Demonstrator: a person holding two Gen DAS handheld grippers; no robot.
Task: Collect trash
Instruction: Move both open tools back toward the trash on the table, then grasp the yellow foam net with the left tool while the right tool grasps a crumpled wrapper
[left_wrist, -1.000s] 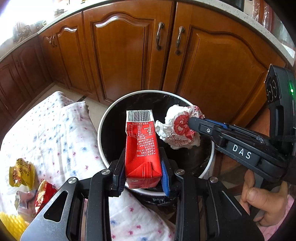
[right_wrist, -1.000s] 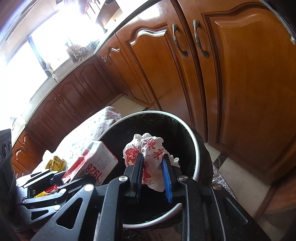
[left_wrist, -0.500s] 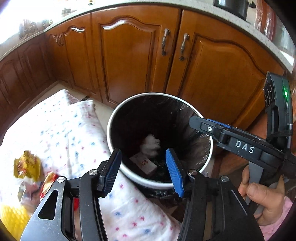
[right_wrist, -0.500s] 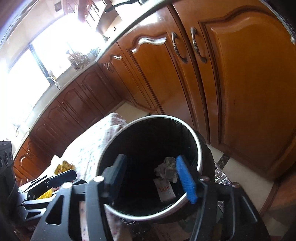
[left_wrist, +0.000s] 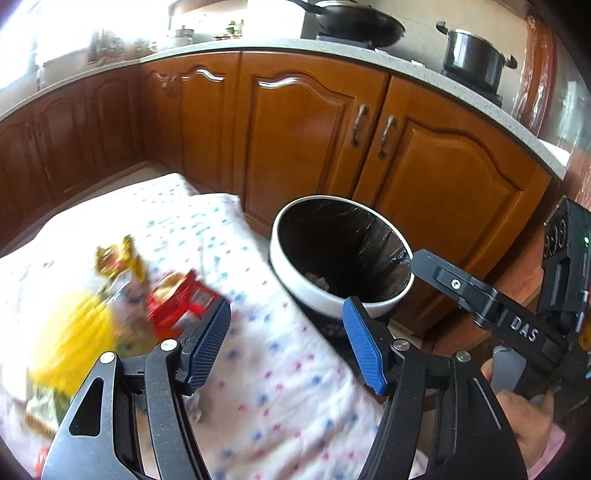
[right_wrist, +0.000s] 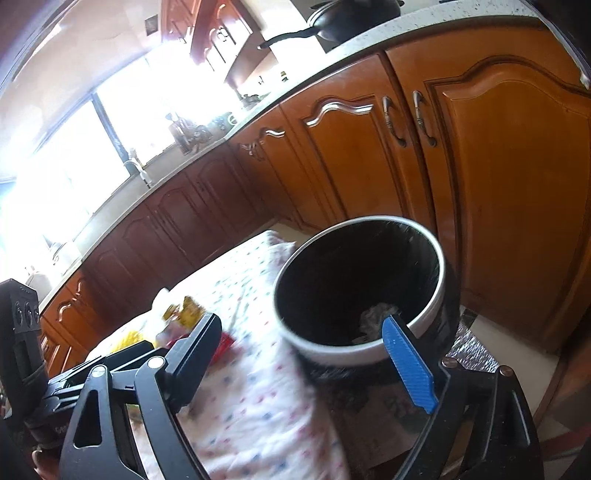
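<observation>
Black-lined bin (left_wrist: 341, 258) stands beside our cloth-covered surface (left_wrist: 280, 373); both tools, left tool (left_wrist: 286, 343) and right tool (right_wrist: 306, 354), gape wide and empty, ready for wrappers (left_wrist: 177, 301) lying left on the cloth.

Black grippers with ribbed blue fingers (left_wrist: 364, 345), silver screws, white "DAS" lettering.

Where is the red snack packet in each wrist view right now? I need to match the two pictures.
Left wrist: the red snack packet lies blurred on the dotted cloth, left of centre, just above the left finger pad.
Right wrist: only a small red edge shows, lower left, behind the left finger.
Shared landmark: the white-rimmed trash bin, to the packet's right in both views.
</observation>
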